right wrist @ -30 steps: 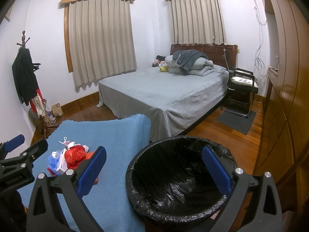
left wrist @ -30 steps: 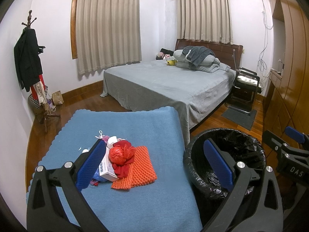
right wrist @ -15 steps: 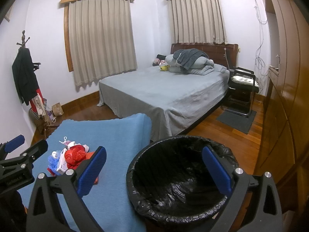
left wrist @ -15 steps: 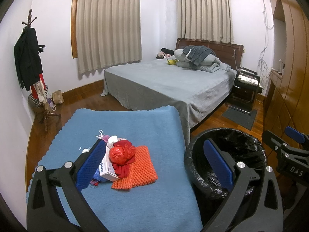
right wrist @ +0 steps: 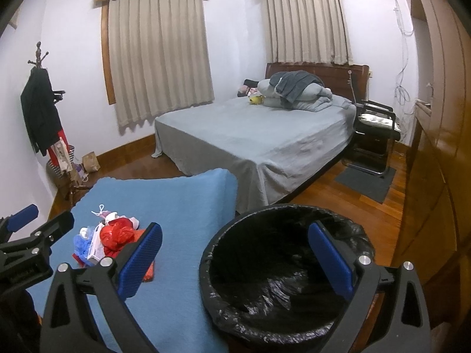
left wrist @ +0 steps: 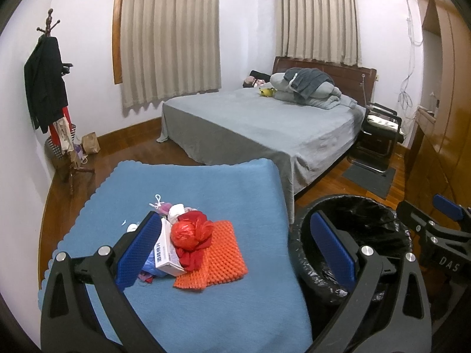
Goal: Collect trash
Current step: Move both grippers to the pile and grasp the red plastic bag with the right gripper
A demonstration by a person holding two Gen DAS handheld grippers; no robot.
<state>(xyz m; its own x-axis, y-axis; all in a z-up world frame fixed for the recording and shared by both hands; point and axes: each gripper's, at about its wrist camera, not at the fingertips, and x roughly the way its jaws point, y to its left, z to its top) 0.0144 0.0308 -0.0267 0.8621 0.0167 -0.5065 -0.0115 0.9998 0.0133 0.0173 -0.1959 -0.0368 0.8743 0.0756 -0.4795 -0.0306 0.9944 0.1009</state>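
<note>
A pile of trash lies on a blue cloth (left wrist: 206, 188): a red plastic bag (left wrist: 191, 231), an orange mesh pad (left wrist: 217, 259), a white box (left wrist: 166, 253) and small scraps behind. A bin with a black liner (right wrist: 282, 267) stands right of the cloth; it also shows in the left wrist view (left wrist: 362, 220). My left gripper (left wrist: 235, 250) is open and empty, hovering near the pile. My right gripper (right wrist: 235, 259) is open and empty above the bin's near rim. The pile shows in the right wrist view (right wrist: 114, 235).
A bed with a grey cover (left wrist: 265, 129) stands behind the cloth. A coat rack (left wrist: 50, 94) is at the left wall. A black chair (left wrist: 379, 129) and a wooden wardrobe (right wrist: 435, 147) are on the right. Wooden floor lies between.
The views have barely shifted. Both grippers stay open and nothing has been picked up.
</note>
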